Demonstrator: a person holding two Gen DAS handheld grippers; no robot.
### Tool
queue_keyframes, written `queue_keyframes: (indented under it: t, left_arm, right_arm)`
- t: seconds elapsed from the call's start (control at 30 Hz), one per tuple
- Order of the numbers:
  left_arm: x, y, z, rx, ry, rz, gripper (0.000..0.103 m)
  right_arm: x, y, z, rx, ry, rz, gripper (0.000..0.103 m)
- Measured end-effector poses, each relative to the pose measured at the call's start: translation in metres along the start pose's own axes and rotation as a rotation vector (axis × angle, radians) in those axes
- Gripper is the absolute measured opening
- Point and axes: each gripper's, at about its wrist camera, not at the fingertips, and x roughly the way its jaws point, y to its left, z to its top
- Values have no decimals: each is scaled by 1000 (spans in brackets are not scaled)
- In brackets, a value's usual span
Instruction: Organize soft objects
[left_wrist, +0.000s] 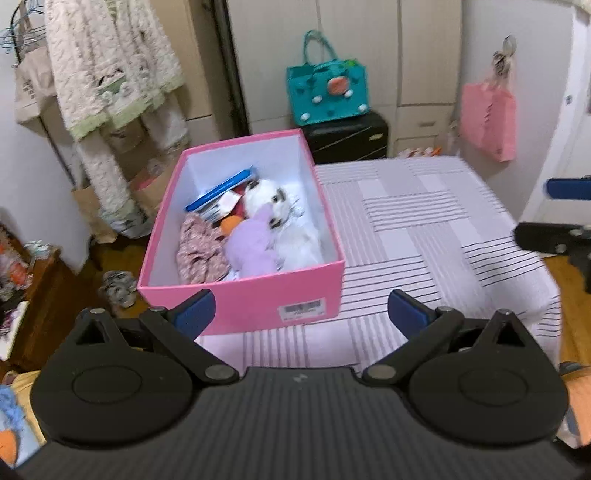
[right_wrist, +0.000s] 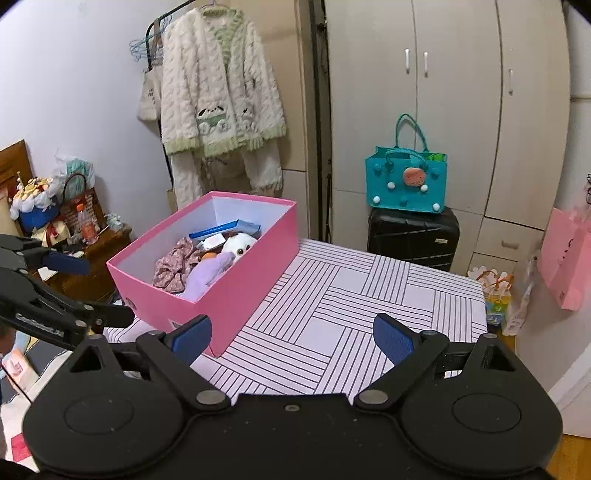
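A pink box (left_wrist: 255, 299) stands on the striped bed cover (left_wrist: 424, 236). It holds a white plush toy (left_wrist: 291, 218), a purple soft item (left_wrist: 251, 247), a floral cloth (left_wrist: 199, 251), an orange ball (left_wrist: 231, 224) and a blue-edged packet (left_wrist: 221, 192). My left gripper (left_wrist: 301, 314) is open and empty, just in front of the box. In the right wrist view the box (right_wrist: 236, 291) sits left of centre with the same contents. My right gripper (right_wrist: 291, 338) is open and empty above the cover (right_wrist: 351, 306). The left gripper (right_wrist: 81, 291) shows at the left edge there.
A teal bag (right_wrist: 406, 181) sits on a black suitcase (right_wrist: 413, 236) by the wardrobe (right_wrist: 443, 92). Fluffy pyjamas (right_wrist: 218, 99) hang behind the box. A pink bag (right_wrist: 565, 258) hangs at the right. A cluttered wooden nightstand (right_wrist: 88, 251) stands to the left.
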Motion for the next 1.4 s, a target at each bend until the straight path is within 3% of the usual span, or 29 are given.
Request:
queue_keyframes:
  t: [0.1, 0.43, 0.63, 0.83, 1.0, 1.4]
  left_arm:
    - [2, -4, -1, 0, -11, 42, 101]
    - [7, 0, -6, -89, -19, 19, 101]
    - [3, -5, -13, -104, -69, 50, 101]
    - [6, -14, -19, -69, -111, 47, 101]
    - [12, -18, -27, -79, -139, 40, 101]
    - [10, -23, -36, -74, -230, 41, 101]
  right_arm:
    - [-1, -1, -4, 10, -20, -19, 96]
    - [4, 9, -8, -18, 26, -60, 96]
    - [-1, 6, -18, 17, 12, -115, 98]
    - [-4, 5, -27, 51, -22, -160, 98]
    - [-6, 12, -36, 40, -79, -250, 98]
    - [-12, 13, -46, 48, -173, -266, 98]
